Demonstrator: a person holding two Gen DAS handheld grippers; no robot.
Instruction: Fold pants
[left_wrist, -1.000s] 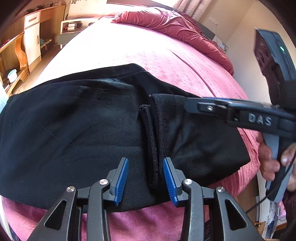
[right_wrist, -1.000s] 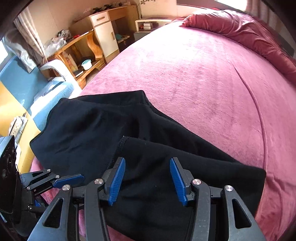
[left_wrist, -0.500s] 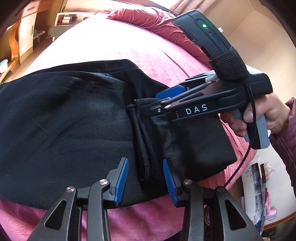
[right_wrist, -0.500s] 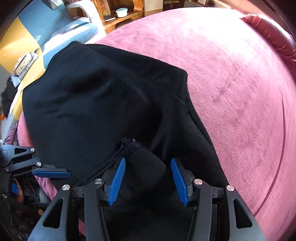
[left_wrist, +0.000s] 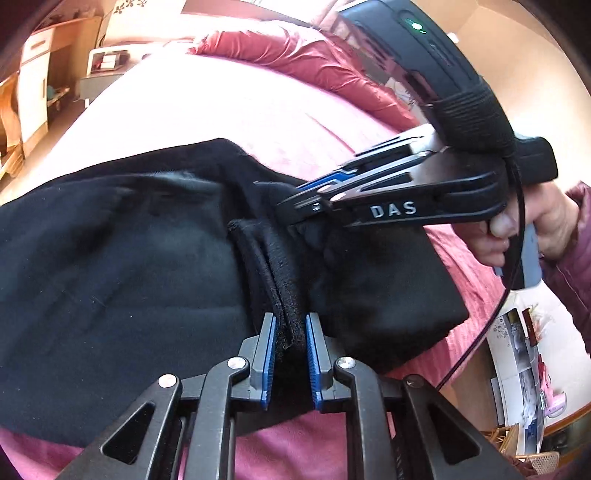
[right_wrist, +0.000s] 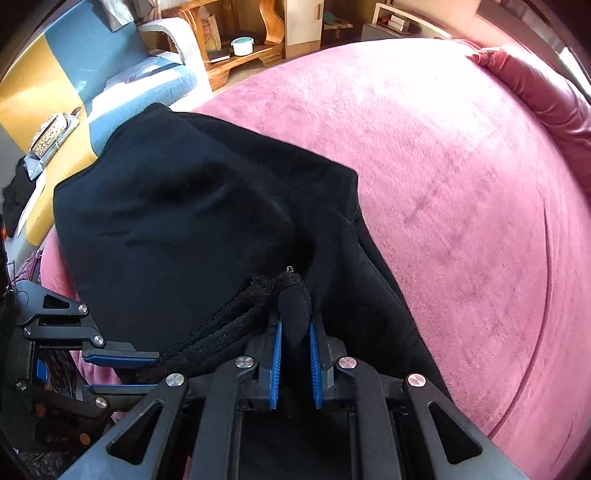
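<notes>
Black pants (left_wrist: 110, 258) lie across the near edge of a pink bed, folded lengthwise. Their stacked leg hems form a ridge running toward me. My left gripper (left_wrist: 290, 356) is closing, its blue pads pinching the near end of that hem ridge. In the right wrist view the same pants (right_wrist: 177, 221) spread to the left, and my right gripper (right_wrist: 295, 350) is closing on a bunched fold of hem cloth that stands up between its pads. The right gripper (left_wrist: 295, 206) also shows in the left wrist view, nipping the far end of the hems, with a hand (left_wrist: 517, 236) on its grip.
The pink bedspread (right_wrist: 461, 184) stretches far and right, with a red duvet (left_wrist: 314, 62) heaped at the headboard. Wooden shelves and a cabinet (right_wrist: 266, 29) stand past the bed. A blue and yellow seat (right_wrist: 74, 74) is at the left. The left gripper (right_wrist: 118, 373) appears at lower left.
Both grippers' jaws have narrowed onto the hem cloth. The right gripper swung in over the pants and tipped down onto the hems. The left gripper stayed at the near hem end.
</notes>
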